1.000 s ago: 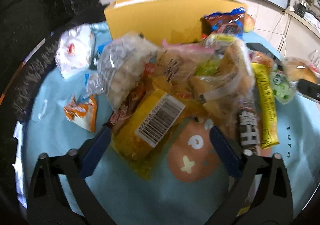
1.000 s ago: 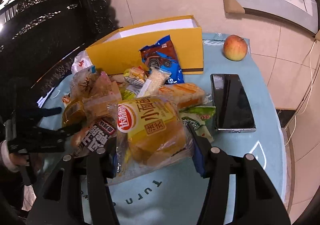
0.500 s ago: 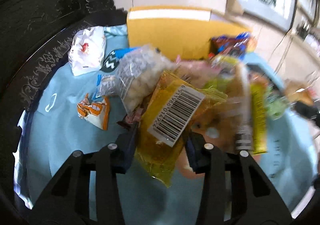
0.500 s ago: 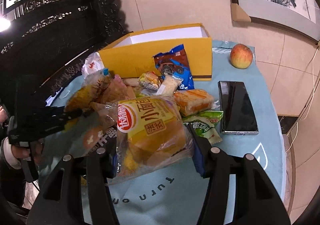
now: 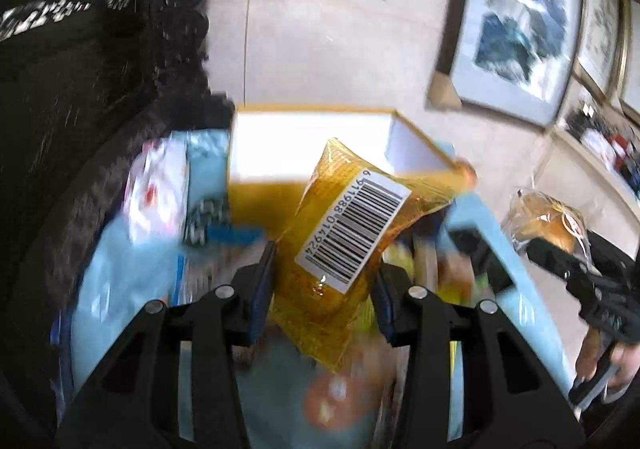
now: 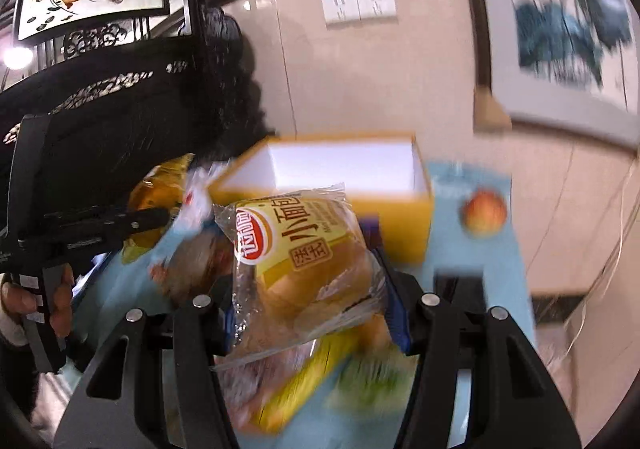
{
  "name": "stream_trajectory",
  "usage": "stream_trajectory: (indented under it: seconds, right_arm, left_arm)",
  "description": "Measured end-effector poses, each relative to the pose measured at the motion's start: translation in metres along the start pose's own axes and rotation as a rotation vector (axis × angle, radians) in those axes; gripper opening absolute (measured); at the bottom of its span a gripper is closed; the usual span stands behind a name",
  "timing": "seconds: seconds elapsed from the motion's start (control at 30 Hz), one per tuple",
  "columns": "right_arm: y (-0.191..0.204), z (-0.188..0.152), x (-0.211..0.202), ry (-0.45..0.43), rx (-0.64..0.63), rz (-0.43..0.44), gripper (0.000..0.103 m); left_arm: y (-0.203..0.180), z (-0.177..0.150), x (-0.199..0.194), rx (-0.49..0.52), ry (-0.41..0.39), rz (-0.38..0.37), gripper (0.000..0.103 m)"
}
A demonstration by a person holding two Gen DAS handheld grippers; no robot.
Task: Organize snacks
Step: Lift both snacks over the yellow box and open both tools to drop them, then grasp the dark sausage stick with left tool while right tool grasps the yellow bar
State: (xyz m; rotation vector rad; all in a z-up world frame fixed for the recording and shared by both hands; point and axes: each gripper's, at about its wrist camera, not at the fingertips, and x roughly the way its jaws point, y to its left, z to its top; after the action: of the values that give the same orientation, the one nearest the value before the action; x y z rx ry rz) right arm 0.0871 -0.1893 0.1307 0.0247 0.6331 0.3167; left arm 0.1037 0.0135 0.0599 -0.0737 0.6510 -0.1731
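blue table [image 6: 472, 249]: left tool [image 5: 322, 295] grips yellow packet [image 5: 340, 249], right tool [image 6: 308, 309] grips bread bag [image 6: 304, 265]

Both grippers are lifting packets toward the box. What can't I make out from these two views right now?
- Yellow cardboard box: floor hidden in both views by its walls and the held packets.
- Snack pile on the light blue tablecloth: motion-blurred, labels unreadable.
- Amber barcode-labelled packet in the left gripper: front print faces away.
- Clear bread-roll bag in the right gripper: lower end hidden behind the fingers.
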Motion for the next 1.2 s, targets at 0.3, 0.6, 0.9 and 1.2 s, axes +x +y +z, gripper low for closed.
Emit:
stream_trajectory:
  seconds: [0.3, 0.6, 0.9, 1.2]
  right_arm:
    - [-0.03, 0.068, 0.139, 0.084, 0.034, -0.108, 0.058]
    - [-0.051, 0.062, 0.136, 0.04, 0.114, -0.171, 0.096]
    - [-0.033, 0.016, 0.06, 0.052, 0.108, -0.171, 0.101]
    - [-0.004, -0.064, 0.009, 0.101, 0.098, -0.204, 0.102]
  left_arm:
    - [0.001, 0.1, 0.131, -0.048, 0.122, 0.086, 0.048]
    - [0.002, 0.084, 0.124, -0.086, 0.036, 0.09, 0.098]
    - [0.007, 0.037, 0.058, -0.159, 0.03, -0.034, 0.101]
    - [-0.016, -0.076, 0.02, -0.059, 0.199, -0.087, 0.101]
